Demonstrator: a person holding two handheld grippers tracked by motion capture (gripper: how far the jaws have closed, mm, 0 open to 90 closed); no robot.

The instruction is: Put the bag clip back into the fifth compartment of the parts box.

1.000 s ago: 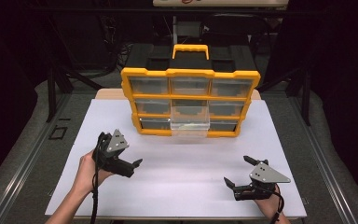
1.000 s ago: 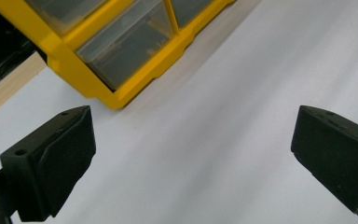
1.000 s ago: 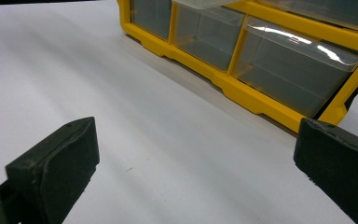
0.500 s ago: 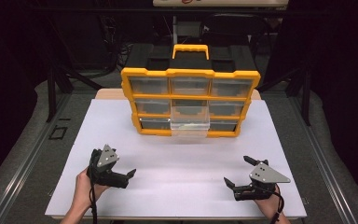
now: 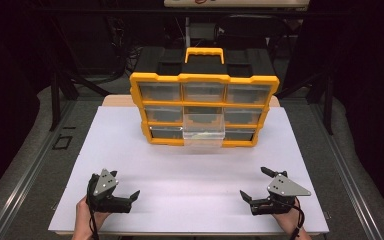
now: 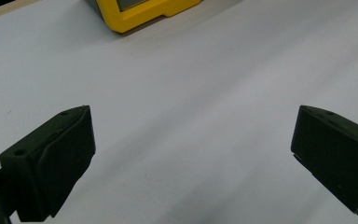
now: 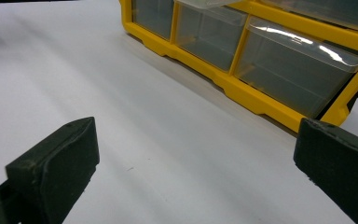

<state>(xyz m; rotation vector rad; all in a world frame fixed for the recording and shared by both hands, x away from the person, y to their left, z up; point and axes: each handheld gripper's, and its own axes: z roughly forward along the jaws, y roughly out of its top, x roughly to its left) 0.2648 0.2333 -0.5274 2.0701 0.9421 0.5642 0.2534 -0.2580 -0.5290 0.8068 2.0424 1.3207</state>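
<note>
Organizer (image 5: pixel 204 82) glossy yellow plastic; drawer (image 5: pixel 203 134) clear plastic; table (image 5: pixel 190 175) matt, perhaps paper

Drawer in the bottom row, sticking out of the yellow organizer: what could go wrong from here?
1. The clear drawer hangs well out of the organizer; a pull might bring it out completely.
2. Both tools, left and right, are open and far from it; a hurried one-handed push could slide the organizer on the white table.

left gripper (image 6: pixel 193 154) — jaws wide apart, nothing between | white table (image 6: pixel 205 93) below | yellow organizer (image 6: pixel 140 11) corner — far edge
</note>
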